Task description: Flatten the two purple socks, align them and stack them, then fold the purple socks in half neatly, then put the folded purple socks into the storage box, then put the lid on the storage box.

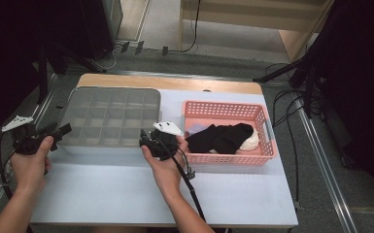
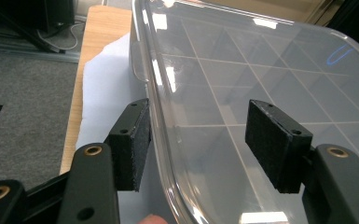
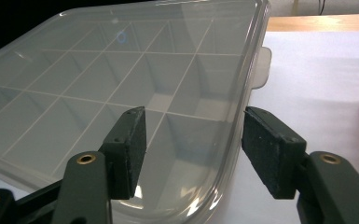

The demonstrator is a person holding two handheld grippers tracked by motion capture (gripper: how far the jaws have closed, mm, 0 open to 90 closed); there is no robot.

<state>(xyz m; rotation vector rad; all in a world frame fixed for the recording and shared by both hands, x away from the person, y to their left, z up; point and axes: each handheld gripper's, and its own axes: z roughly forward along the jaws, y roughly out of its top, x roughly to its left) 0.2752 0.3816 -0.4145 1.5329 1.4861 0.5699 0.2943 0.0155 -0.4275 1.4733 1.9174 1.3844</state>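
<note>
a: what containers do you have in front of you?

b: your clear divided box (image 1: 109, 118) sits at about ten o'clock on the white sheet (image 1: 126, 189), lid on. its compartments look empty through the lid. at two o'clock is your pink basket (image 1: 267, 145), with black socks (image 1: 221, 137) and something white (image 1: 249, 141) lying inside it.

a: and your grippers?

b: your left gripper (image 2: 198, 135) is at the box's left edge, around nine o'clock. its jaws stand partly wide, one outside the rim, one over the lid. the pads (image 2: 274, 140) aren't pressing on anything. your right gripper (image 3: 193, 149) straddles the box's right near corner the same way, jaws partly wide, rim between them, not clamped.

a: anything in the way?

b: the basket stands just beside your right hand (image 1: 162, 162), at its three o'clock. the lid's small latch tab (image 3: 260, 67) sticks out past your right jaws at twelve o'clock. a cable (image 1: 189, 182) trails from that gripper across the sheet toward six o'clock.
</note>
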